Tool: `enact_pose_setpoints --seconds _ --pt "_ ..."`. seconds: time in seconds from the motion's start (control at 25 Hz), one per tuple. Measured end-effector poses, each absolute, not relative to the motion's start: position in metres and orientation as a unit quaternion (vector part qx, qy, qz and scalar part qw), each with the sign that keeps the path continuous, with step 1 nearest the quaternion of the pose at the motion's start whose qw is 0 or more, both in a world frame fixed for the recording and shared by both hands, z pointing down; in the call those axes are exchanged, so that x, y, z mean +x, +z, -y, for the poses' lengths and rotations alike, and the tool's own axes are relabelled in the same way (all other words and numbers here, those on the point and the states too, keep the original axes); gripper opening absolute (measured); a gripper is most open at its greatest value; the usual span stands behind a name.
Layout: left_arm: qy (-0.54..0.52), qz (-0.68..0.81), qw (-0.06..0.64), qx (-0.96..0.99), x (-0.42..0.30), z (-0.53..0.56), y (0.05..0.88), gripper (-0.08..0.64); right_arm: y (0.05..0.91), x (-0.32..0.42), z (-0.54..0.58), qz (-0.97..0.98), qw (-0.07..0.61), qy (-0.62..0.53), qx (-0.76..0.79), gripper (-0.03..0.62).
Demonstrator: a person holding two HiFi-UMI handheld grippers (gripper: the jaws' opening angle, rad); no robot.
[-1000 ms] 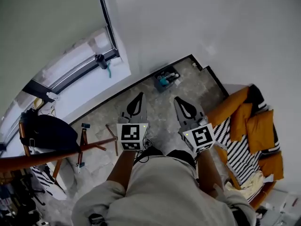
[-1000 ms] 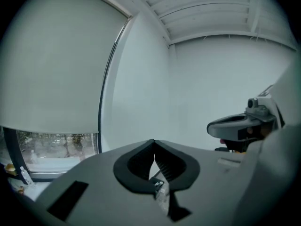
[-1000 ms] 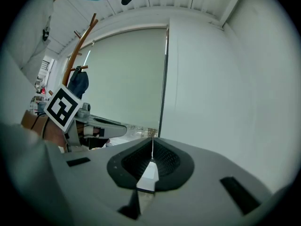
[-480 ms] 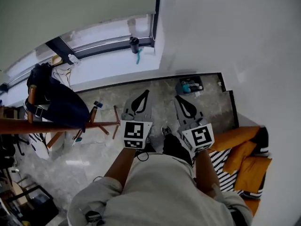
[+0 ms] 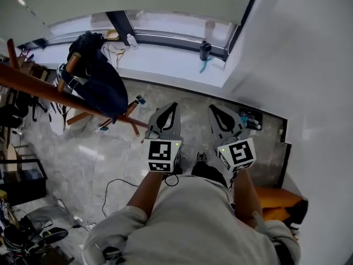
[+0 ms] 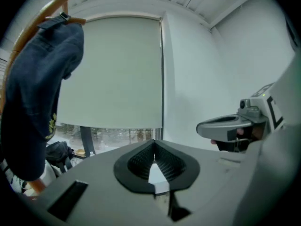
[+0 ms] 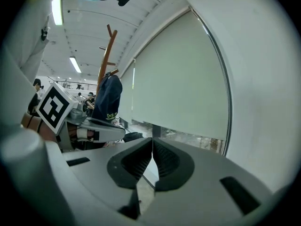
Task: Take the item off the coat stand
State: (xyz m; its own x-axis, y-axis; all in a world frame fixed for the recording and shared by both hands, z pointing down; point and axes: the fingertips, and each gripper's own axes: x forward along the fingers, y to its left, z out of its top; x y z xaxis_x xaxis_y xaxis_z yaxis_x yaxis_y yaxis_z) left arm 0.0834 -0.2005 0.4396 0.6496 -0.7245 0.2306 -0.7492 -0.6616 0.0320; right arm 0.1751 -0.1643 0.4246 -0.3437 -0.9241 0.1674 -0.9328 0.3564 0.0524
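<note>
Left claw (image 5: 174, 106), right claw (image 5: 213, 109) closed, empty | navy garment (image 5: 99, 84) on coat stand (image 5: 33, 86), well left

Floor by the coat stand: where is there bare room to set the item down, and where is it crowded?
Bare floor lies between the legs of the coat stand and the loose cable, and along the window ledge. Crowded: the clutter at bottom left.

The coat stand (image 5: 34, 85) is smooth reddish wood; the dark blue item (image 5: 102, 87) hanging on it looks like matt cloth. Beneath the stand, the floor (image 5: 94, 159) is glossy veined stone.
</note>
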Motion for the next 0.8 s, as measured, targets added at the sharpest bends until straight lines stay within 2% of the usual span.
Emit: enact_pose_setpoints --seconds 0.4,0.8 --pt "0.105 0.534 0.061 0.837 0.006 0.181 0.441 0.011 0.431 0.104 0.177 0.892 0.075 0.011 0.446 0.006" --pt "0.097 0.64 0.069 0.759 -0.111 0.161 0.433 0.011 0.418 0.017 0.181 0.929 0.05 0.004 0.367 0.006"
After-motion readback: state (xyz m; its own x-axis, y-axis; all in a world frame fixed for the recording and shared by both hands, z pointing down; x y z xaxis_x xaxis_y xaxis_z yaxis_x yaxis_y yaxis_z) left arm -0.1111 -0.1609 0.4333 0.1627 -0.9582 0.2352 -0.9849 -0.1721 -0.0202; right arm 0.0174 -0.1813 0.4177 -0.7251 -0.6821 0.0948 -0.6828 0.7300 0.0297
